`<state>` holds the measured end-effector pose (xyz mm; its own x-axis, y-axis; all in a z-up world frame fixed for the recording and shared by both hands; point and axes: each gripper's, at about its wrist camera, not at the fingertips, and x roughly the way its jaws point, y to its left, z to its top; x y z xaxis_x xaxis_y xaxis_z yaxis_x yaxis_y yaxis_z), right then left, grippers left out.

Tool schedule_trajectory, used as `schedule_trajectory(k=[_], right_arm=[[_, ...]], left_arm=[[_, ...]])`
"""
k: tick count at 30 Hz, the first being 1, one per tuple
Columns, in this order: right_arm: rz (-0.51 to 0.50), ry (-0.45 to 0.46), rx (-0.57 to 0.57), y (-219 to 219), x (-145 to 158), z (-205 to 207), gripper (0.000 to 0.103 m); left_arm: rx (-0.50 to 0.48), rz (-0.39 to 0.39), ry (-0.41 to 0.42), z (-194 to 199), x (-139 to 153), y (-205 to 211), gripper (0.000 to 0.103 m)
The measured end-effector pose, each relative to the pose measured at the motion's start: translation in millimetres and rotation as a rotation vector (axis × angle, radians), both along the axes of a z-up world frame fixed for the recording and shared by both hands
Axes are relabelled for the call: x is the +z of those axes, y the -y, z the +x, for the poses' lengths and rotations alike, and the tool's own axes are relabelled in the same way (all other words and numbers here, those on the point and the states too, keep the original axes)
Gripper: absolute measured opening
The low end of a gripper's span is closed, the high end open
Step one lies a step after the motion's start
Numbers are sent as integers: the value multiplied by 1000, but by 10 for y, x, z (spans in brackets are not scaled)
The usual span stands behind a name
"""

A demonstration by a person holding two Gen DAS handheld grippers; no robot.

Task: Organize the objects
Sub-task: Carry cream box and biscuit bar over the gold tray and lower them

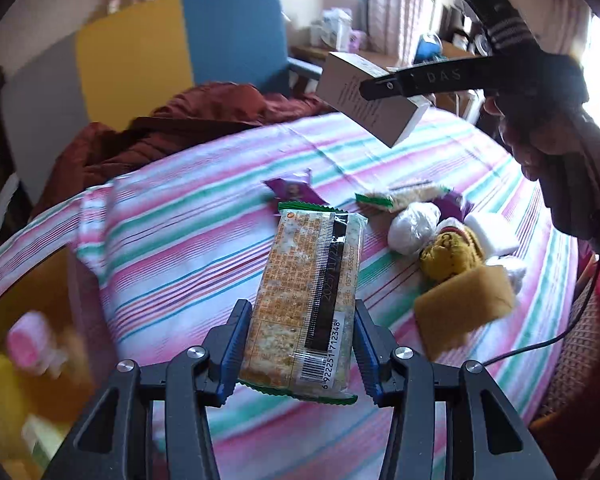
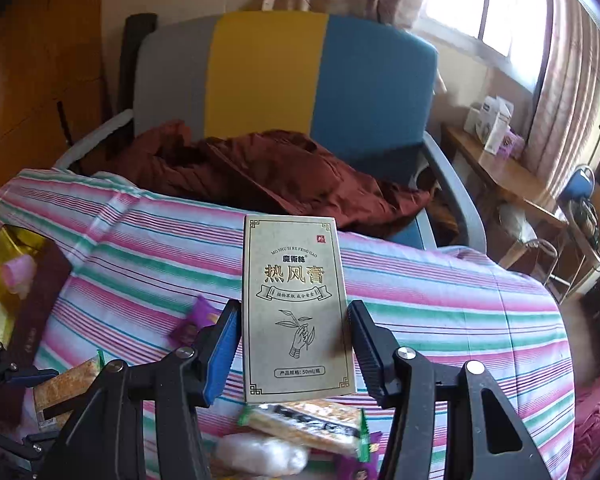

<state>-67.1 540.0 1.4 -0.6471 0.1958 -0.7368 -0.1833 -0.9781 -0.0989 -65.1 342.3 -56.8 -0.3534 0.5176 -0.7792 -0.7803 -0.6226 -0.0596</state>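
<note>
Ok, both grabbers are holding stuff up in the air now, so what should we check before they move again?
1. Left gripper shut on the clear-wrapped cracker packet with green edges: ok.
2. Right gripper shut on the tall beige cardboard box with gold print: ok.
3. Packet lifted off the pink-and-green striped cloth: ok.
4. Box clear of the snacks below it: ok.
5. Yellow tray at the left edge has room: cannot tell, mostly out of frame.
6. Grippers apart from each other: ok.

Glossy plastic cracker pack (image 1: 306, 300); matt card box (image 2: 296, 308); striped cloth sheet (image 1: 188, 232).
</note>
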Motion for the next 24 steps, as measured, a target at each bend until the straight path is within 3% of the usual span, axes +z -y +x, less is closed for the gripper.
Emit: schedule_trajectory(k=[5, 12, 18, 24], right_arm=[[-3, 1, 100, 540, 186, 23, 54], [-63, -9, 229, 1294, 285, 44, 54], [-130, 22, 370, 2106, 176, 13, 54], [-128, 122, 551, 2923, -40, -71, 54]], left_arm=[[73, 55, -11, 21, 193, 579, 50], [270, 113, -8, -50, 330, 1505, 50], [441, 130, -11, -51, 299, 2265, 50], [530, 137, 22, 53, 137, 2813, 50]])
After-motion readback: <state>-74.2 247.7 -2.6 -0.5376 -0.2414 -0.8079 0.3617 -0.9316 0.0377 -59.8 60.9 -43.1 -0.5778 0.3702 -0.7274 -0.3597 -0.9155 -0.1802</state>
